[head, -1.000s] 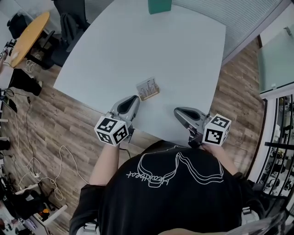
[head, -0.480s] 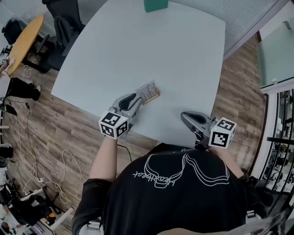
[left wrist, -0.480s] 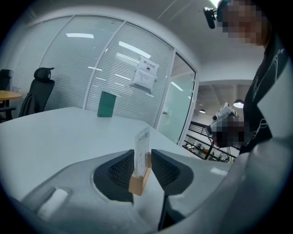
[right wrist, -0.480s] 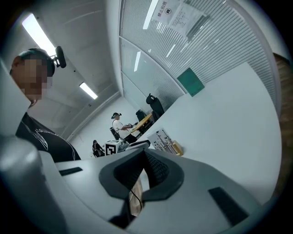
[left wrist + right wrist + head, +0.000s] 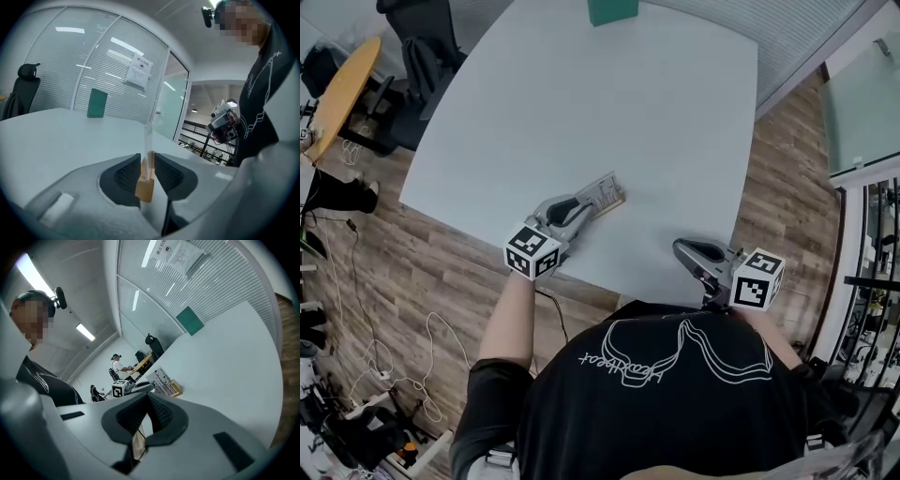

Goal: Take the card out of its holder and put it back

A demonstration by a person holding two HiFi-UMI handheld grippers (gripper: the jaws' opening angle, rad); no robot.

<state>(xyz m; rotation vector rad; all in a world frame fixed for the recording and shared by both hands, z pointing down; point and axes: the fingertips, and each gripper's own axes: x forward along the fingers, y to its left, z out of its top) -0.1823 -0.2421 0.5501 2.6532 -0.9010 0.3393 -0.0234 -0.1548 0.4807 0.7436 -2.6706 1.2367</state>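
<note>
One wooden card holder point(image 5: 144, 187), one card point(image 5: 147, 140) upright in it, sat clamped in the left gripper point(image 5: 591, 206); the right gripper point(image 5: 679, 247) was closed, empty. White table point(image 5: 581, 94), wood-floored point(image 5: 431, 272) office.

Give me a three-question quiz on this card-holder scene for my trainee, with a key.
1. True or false: the right gripper is apart from the card holder.
2. What stands between the jaws of the left gripper? A) the green block B) the holder's wooden base C) nothing
3. Fill in: the green block stands at the ___ edge of the table, seen from the person.
Key: 1 true; 2 B; 3 far.
</note>
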